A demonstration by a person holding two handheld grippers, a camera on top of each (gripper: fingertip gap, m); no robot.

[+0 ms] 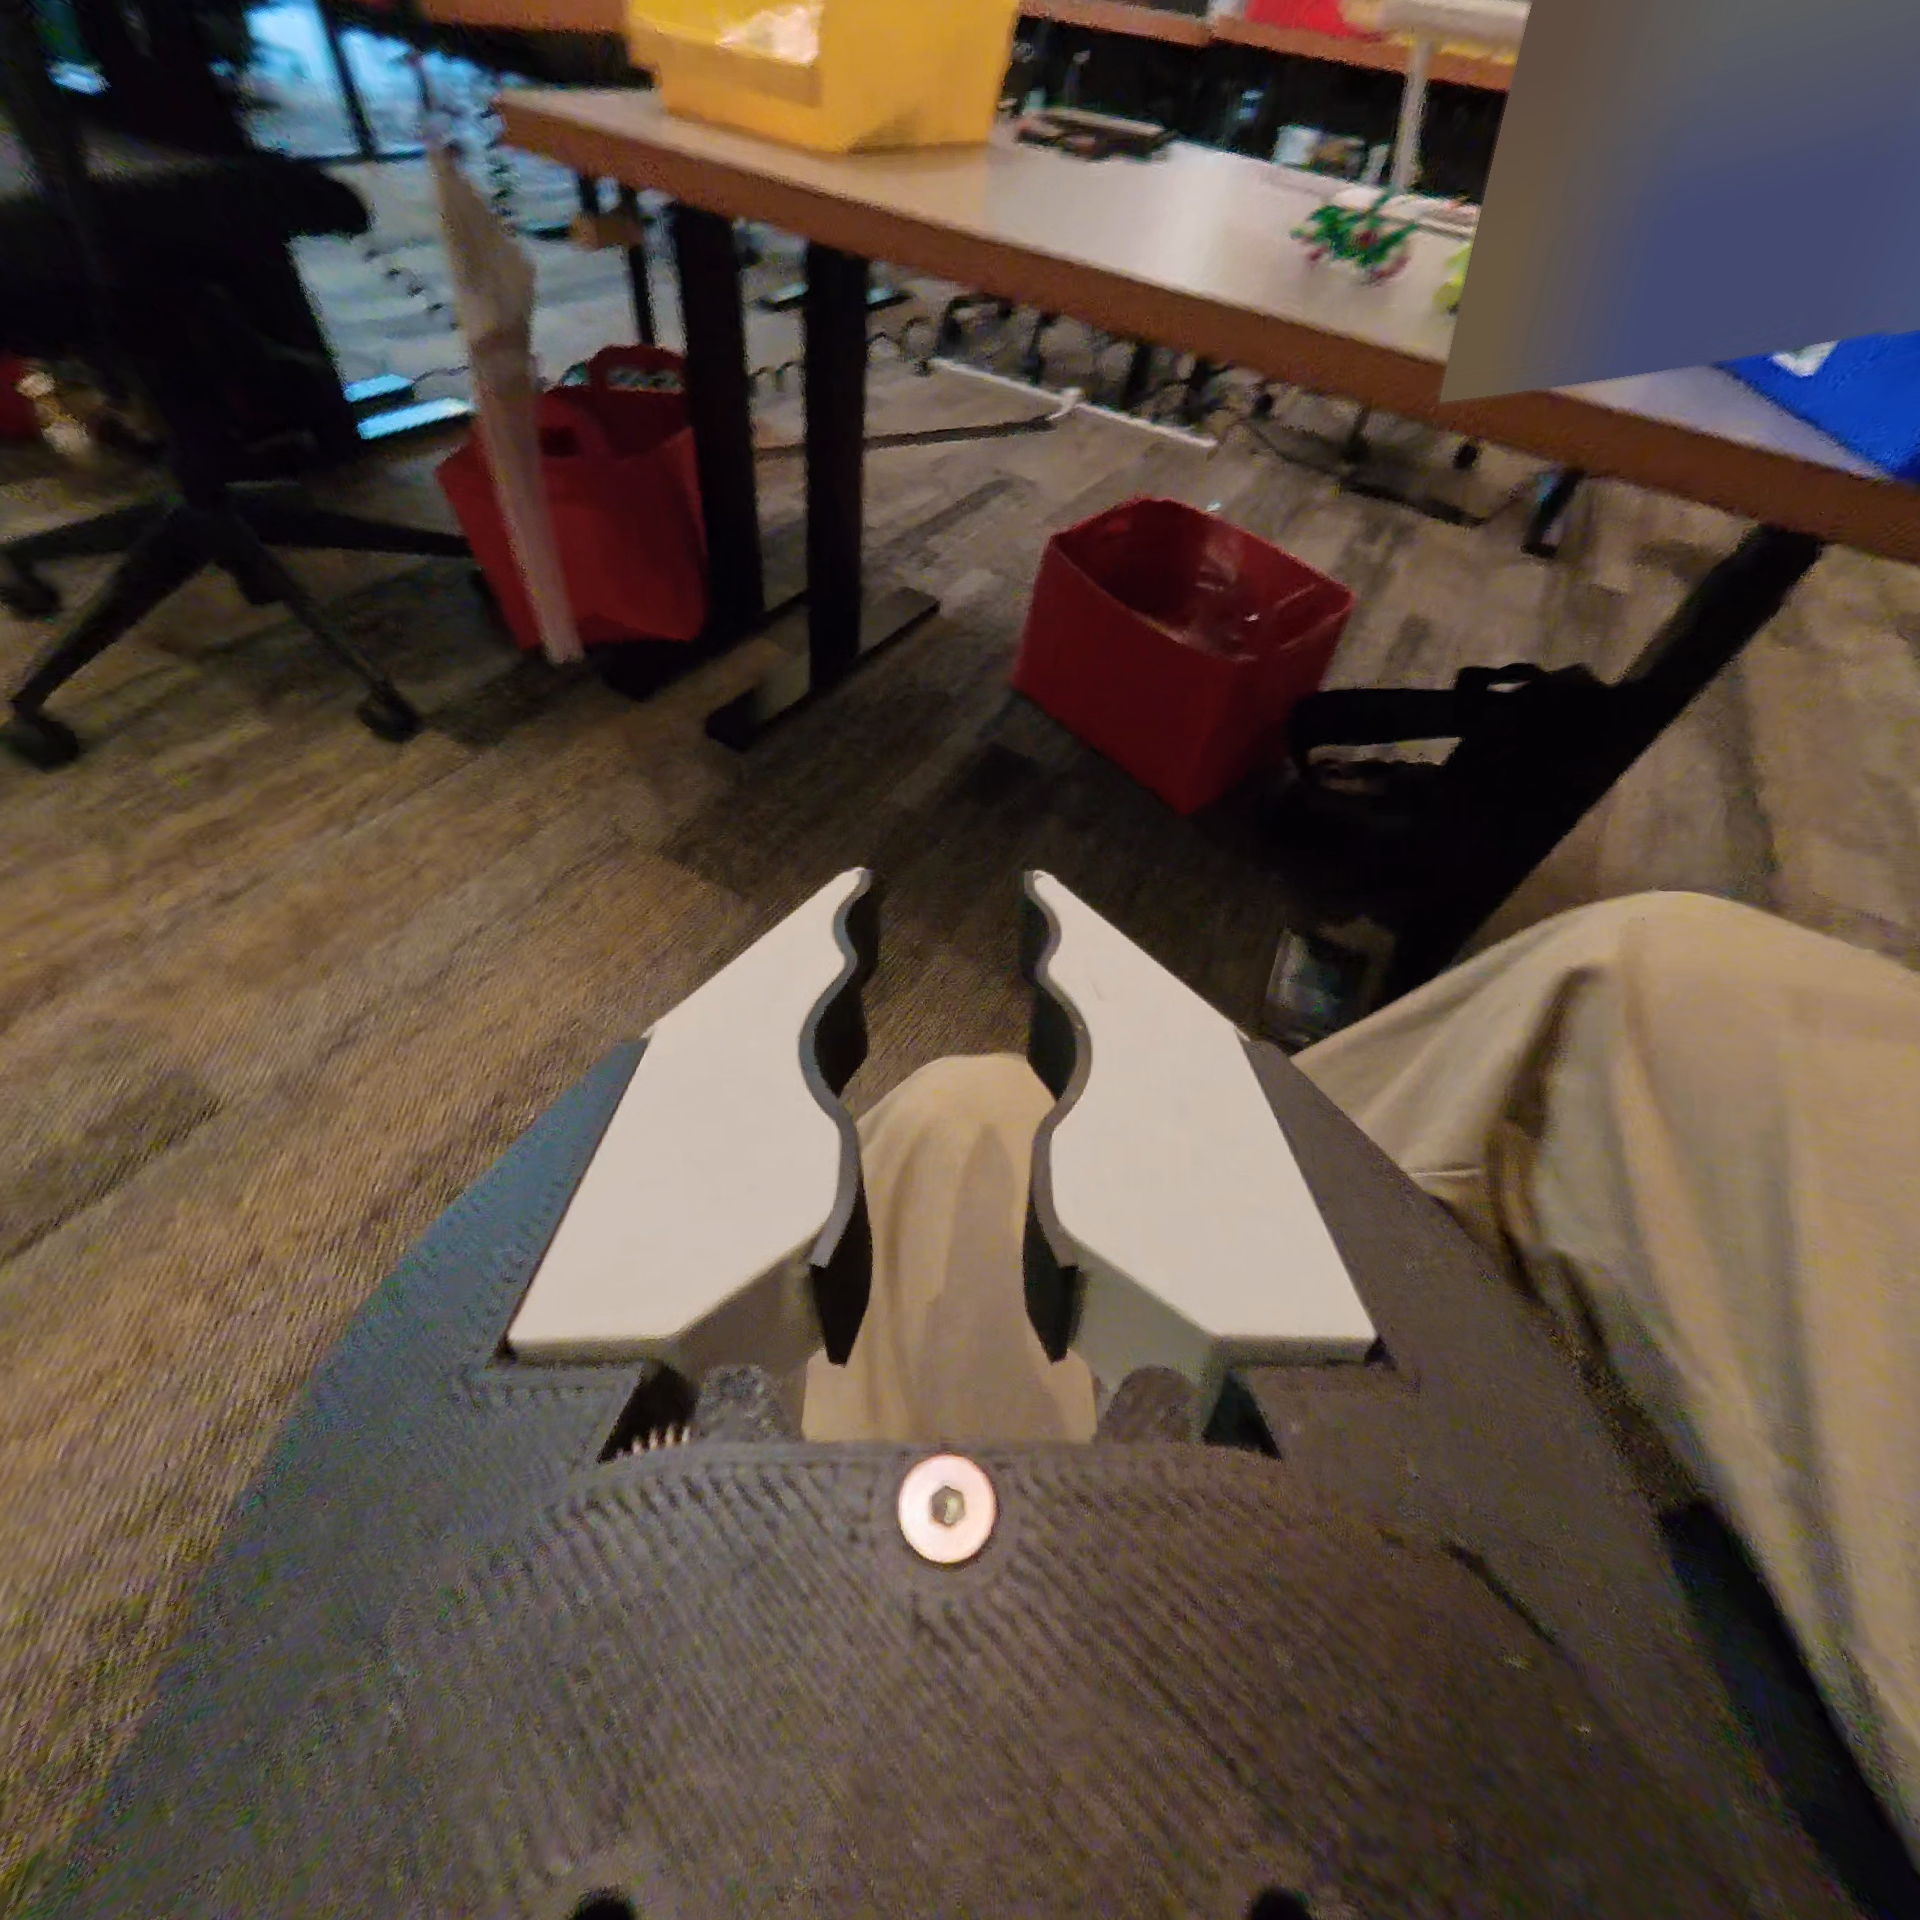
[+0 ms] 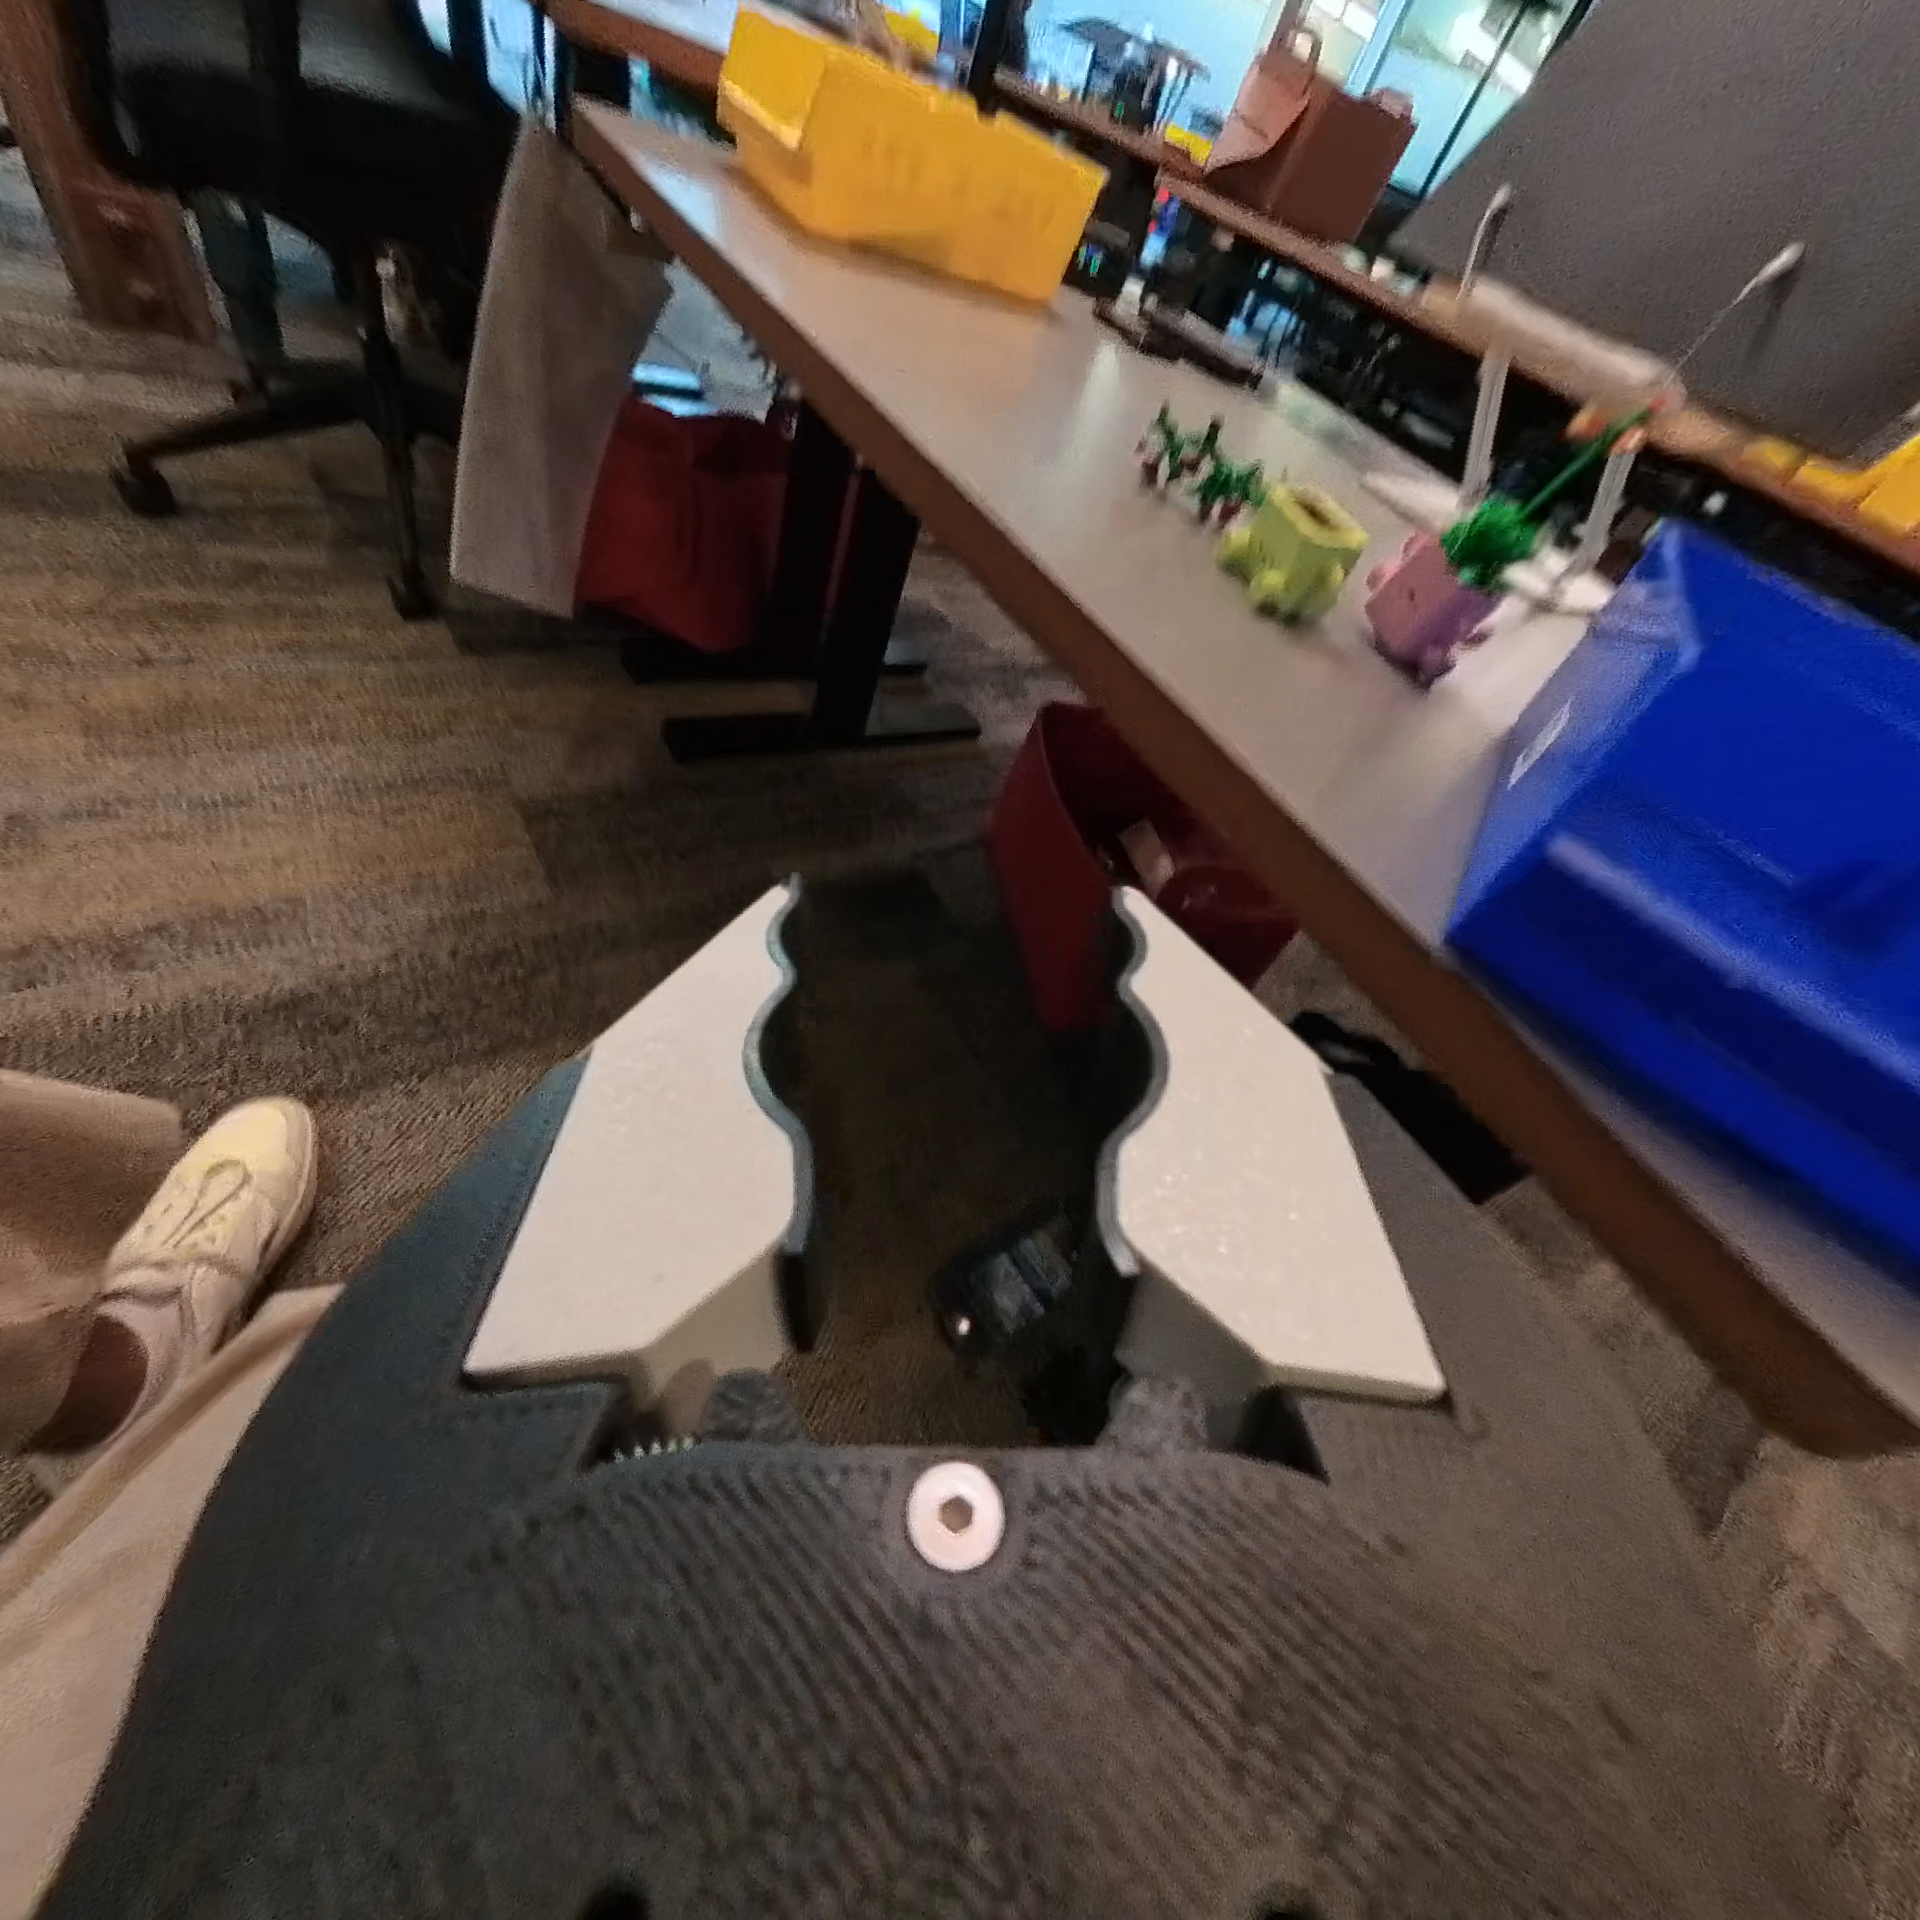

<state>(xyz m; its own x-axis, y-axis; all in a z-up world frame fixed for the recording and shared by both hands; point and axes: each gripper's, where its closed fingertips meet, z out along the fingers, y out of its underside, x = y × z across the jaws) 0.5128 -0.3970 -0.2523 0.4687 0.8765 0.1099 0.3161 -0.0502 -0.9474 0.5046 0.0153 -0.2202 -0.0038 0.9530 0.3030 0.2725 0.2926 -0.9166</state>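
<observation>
Held low over the carpet, the left tool (image 1: pixel 948 883) points past a person's khaki trouser leg (image 1: pixel 1621 1195), its grey fingers (image 1: pixel 727 1143) parted and empty. The right tool (image 2: pixel 961 899) hangs likewise released, gripping nothing, with a small black object (image 2: pixel 1008 1283), too blurred to identify, lying on the floor between its fingers and a pale sneaker (image 2: pixel 218 1205) off to the left. Just beyond both tools a red bin (image 1: pixel 1174 644) stands on the carpet under the edge of the surface (image 2: pixel 1018 416); it looks like light, stiff plastic, best taken by its rim. Up on the surface, well apart from either tool, sit a blue box (image 2: pixel 1704 831), a lime-green block figure (image 2: pixel 1288 551), a pink one (image 2: pixel 1429 608), and farthest off a yellow bin (image 2: pixel 914 177). The figures look small, light and liable to break apart.
</observation>
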